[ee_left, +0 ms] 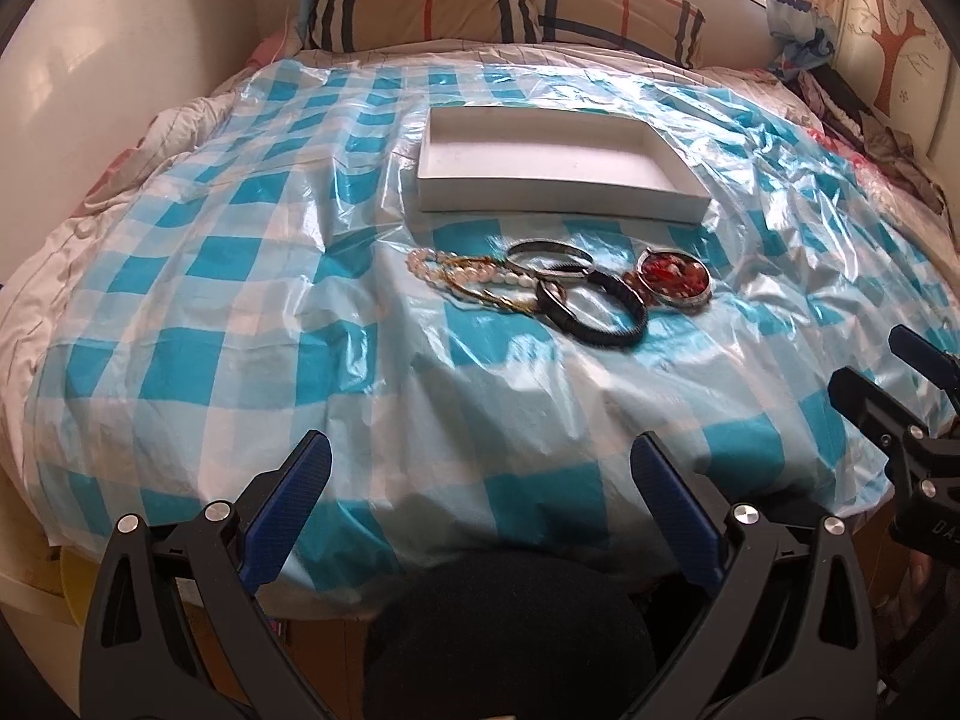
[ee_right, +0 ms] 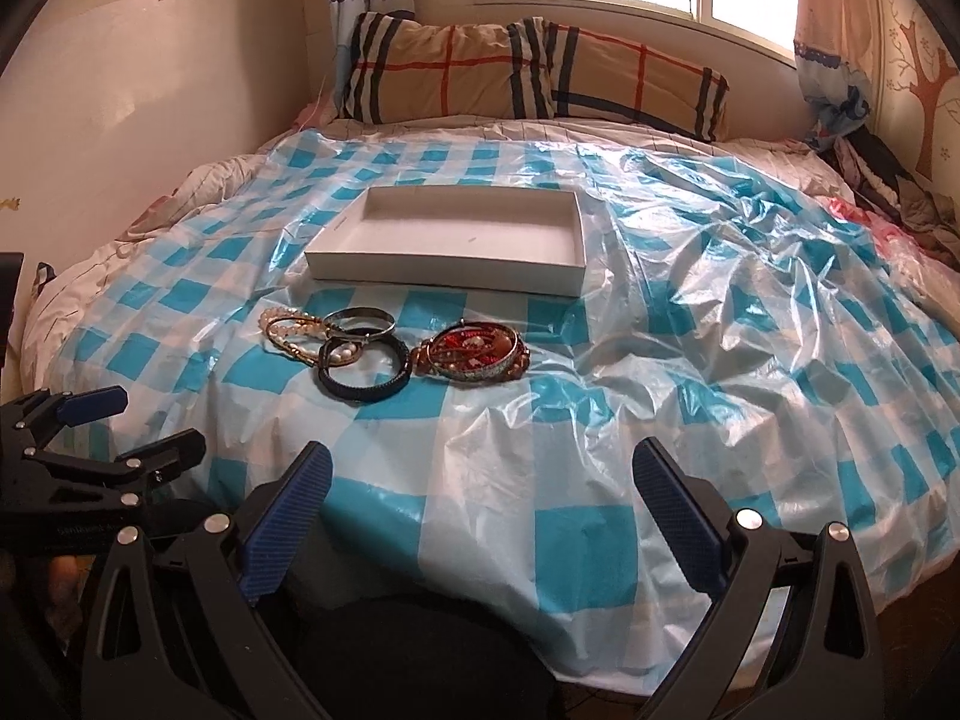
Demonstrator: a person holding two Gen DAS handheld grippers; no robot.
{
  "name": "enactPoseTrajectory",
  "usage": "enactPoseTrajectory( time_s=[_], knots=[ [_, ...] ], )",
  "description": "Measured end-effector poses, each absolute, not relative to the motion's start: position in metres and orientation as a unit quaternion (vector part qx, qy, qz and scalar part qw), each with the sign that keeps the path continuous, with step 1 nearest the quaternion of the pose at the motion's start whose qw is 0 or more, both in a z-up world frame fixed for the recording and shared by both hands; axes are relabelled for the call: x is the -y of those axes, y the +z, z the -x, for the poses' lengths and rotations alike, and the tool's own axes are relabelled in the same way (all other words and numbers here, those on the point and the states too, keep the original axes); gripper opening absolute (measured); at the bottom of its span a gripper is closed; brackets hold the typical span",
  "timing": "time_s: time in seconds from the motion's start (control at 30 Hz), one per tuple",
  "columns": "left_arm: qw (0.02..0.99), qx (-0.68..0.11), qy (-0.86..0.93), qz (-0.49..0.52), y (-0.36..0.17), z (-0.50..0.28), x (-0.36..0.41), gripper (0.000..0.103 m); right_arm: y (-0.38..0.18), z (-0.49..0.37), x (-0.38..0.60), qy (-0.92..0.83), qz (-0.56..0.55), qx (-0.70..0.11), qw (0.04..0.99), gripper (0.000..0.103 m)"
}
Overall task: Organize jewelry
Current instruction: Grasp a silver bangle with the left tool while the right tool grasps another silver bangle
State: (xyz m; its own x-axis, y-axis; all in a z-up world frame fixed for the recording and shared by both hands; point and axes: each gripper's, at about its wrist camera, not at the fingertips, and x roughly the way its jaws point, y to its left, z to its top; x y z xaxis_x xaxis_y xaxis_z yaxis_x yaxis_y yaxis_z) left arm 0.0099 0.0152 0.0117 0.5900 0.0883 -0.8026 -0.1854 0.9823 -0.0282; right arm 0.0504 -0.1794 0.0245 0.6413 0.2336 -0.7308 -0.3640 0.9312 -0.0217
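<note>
A shallow white box (ee_left: 561,195) (ee_right: 447,276) lies open and empty on the blue-checked plastic sheet. In front of it sits a cluster of jewelry: pearl and gold bead strands (ee_left: 462,276) (ee_right: 288,327), a silver bangle (ee_left: 549,258) (ee_right: 360,322), a black braided bracelet (ee_left: 594,309) (ee_right: 363,372) and a round bangle with red pieces inside (ee_left: 675,279) (ee_right: 477,351). My left gripper (ee_left: 480,468) (ee_right: 147,426) is open, well short of the jewelry. My right gripper (ee_right: 483,471) (ee_left: 870,366) is open too, nearer than the cluster and to its right.
The plastic sheet (ee_right: 720,324) is wrinkled and covers a bed. Plaid pillows (ee_right: 528,72) lie at the far end under a window. A white wall (ee_left: 120,60) runs along the left. Crumpled clothes (ee_right: 900,192) sit at the far right.
</note>
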Motion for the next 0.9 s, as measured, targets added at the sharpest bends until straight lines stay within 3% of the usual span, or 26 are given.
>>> enactPoseTrajectory(
  time_s=[0.23, 0.43, 0.7, 0.9],
  knots=[
    [0.880, -0.463, 0.063, 0.084, 0.001, -0.062, -0.050, 0.096, 0.008, -0.103, 0.176, 0.177, 0.076, -0.409, 0.892, 0.096],
    [0.895, -0.441, 0.013, 0.058, -0.001, -0.104, -0.042, 0.089, -0.009, -0.136, 0.166, 0.187, 0.087, -0.420, 0.884, 0.095],
    [0.884, -0.467, -0.015, 0.010, -0.014, -0.164, -0.015, 0.087, -0.029, -0.167, 0.158, 0.212, 0.079, -0.447, 0.866, 0.057],
    [0.870, -0.490, -0.040, 0.021, -0.032, -0.194, -0.016, 0.063, -0.037, -0.188, 0.156, 0.213, 0.081, -0.456, 0.860, 0.046]
  ],
)
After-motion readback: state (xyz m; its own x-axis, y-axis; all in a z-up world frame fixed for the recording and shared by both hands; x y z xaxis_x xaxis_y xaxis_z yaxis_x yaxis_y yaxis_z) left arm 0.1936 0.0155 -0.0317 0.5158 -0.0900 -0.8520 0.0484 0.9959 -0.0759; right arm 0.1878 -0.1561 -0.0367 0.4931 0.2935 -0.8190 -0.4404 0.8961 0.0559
